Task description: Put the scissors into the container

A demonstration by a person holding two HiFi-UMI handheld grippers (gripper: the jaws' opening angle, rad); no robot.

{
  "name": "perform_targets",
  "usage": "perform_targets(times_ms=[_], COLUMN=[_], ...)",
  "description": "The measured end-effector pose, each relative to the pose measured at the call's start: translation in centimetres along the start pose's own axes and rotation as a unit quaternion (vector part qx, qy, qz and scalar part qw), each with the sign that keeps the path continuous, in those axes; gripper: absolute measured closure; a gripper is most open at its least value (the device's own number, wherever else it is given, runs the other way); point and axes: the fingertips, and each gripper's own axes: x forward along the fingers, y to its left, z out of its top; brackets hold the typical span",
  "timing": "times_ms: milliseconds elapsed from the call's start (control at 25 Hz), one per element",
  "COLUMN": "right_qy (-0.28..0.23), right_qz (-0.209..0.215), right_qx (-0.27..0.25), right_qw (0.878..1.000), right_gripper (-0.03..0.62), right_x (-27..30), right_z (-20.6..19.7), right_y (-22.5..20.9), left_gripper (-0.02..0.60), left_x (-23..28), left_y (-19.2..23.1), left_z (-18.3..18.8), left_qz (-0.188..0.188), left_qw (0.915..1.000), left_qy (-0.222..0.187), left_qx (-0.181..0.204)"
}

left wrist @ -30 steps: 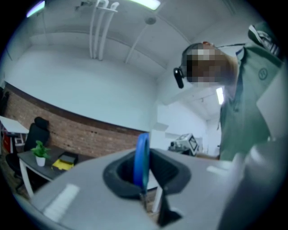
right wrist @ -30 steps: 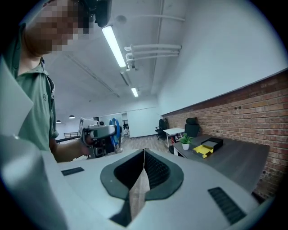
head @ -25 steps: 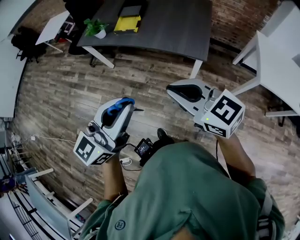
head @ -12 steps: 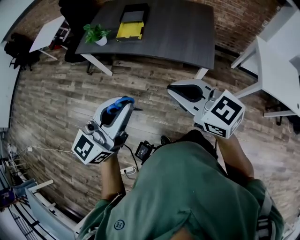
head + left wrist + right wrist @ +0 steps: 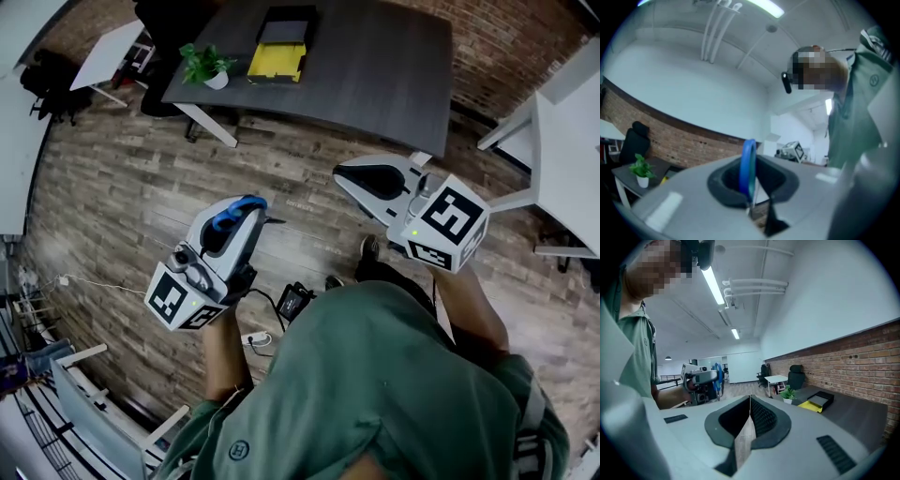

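The left gripper (image 5: 248, 211) has its jaws clamped on the blue scissors (image 5: 232, 214), well short of the table (image 5: 375, 66). Hold firm and level while approaching the black container (image 5: 286, 25), probably the target. The right gripper (image 5: 352, 178) has its jaws together, empty.

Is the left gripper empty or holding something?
Holding: the left gripper is shut on the scissors, their blue handle ring between its jaws.

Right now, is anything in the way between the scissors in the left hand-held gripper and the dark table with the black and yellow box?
Nothing visible. Only bare wooden floor lies between the scissors and the dark table. The potted plant stands left of the black and yellow box, not before it.
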Motion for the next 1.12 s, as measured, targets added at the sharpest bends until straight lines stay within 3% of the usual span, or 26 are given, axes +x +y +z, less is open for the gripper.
perform_targets(times_ms=[640, 1120], right_qy=[-0.016, -0.007], right_qz=[0.063, 0.045], right_qx=[-0.008, 0.013], right_qw=[0.998, 0.999], right_gripper=[0.588, 0.588], right_x=[0.3, 2.0], right_z=[1.6, 1.0], right_y=[-10.1, -13.7], left_gripper=[0.535, 0.535], left_x=[9.2, 11.8], left_y=[3.8, 7.6], left_z=[0.0, -0.9], left_qz=[0.056, 0.035], left_qw=[0.9981, 0.9991], left_qy=[0.013, 0.024], left_qx=[0.024, 0.009])
